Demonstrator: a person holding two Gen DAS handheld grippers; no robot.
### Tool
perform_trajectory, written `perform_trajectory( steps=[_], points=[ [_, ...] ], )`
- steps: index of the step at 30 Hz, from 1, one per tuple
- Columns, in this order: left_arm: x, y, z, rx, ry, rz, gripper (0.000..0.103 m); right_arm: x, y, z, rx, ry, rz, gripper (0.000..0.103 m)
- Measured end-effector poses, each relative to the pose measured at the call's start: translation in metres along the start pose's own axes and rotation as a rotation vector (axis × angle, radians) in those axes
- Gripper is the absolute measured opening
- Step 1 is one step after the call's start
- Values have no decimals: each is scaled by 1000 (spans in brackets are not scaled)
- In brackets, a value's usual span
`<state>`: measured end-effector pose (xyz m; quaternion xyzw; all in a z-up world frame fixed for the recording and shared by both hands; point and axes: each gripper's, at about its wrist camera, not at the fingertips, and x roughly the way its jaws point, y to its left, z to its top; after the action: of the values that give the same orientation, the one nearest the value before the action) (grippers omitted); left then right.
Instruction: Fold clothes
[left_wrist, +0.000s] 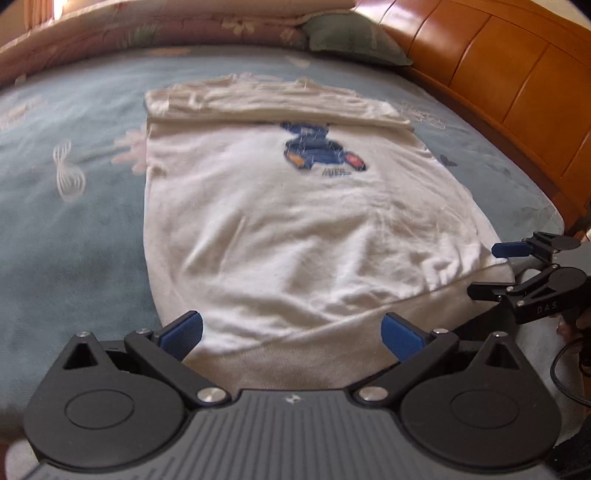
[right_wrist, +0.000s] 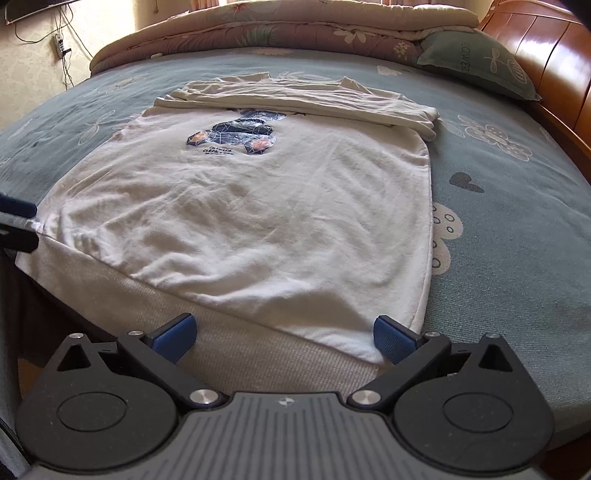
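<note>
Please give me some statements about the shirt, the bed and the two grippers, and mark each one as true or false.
1. The white T-shirt lies flat on the bed. True.
2. The left gripper is shut on the hem. False: its jaws are open and hold nothing.
3. The shirt's far end is folded over, just above the print. True.
4. The right gripper holds a sleeve. False: it is open, near the hem.
5. A green pillow lies by the wooden headboard. True.

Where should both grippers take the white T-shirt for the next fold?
Probably the near hem of the white T-shirt, one corner each, coming from the bed's near edge. The hem lies flat just ahead of the open left gripper and open right gripper; sleeves are already folded in.
</note>
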<state>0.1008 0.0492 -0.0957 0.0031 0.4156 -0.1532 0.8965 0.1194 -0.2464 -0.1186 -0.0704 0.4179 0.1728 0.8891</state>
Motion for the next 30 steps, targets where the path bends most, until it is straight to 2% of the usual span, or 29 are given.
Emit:
perform_trajectory(
  steps=[3,7,9,13,19,22,24,27,30],
  points=[
    [5,-21,6,140,-25,32,102,0,-1,1,8,-10,2,103],
    [16,-50,5,294,-42,10,102,-9,4,3,-32,-14,43,103],
    [21,-60,3,358,-42,28,102,-17,12,4,-116,-46,56,103],
    [29,-74,-5,466,-38,67,102,-25,40,3,-387,-75,33,103],
    [31,-79,-17,549,-40,101,102,-17,89,-14,-744,-110,34,103],
    [31,-80,-19,540,-38,91,102,0,109,-25,-864,-136,-47,103],
    [28,-83,-21,558,-45,97,102,14,119,-31,-924,-146,-112,103],
    [24,-89,-23,588,-57,108,102,13,123,-32,-936,-189,-180,103],
    [26,-94,-23,619,-64,116,102,4,122,-27,-926,-216,-199,103]
  ],
)
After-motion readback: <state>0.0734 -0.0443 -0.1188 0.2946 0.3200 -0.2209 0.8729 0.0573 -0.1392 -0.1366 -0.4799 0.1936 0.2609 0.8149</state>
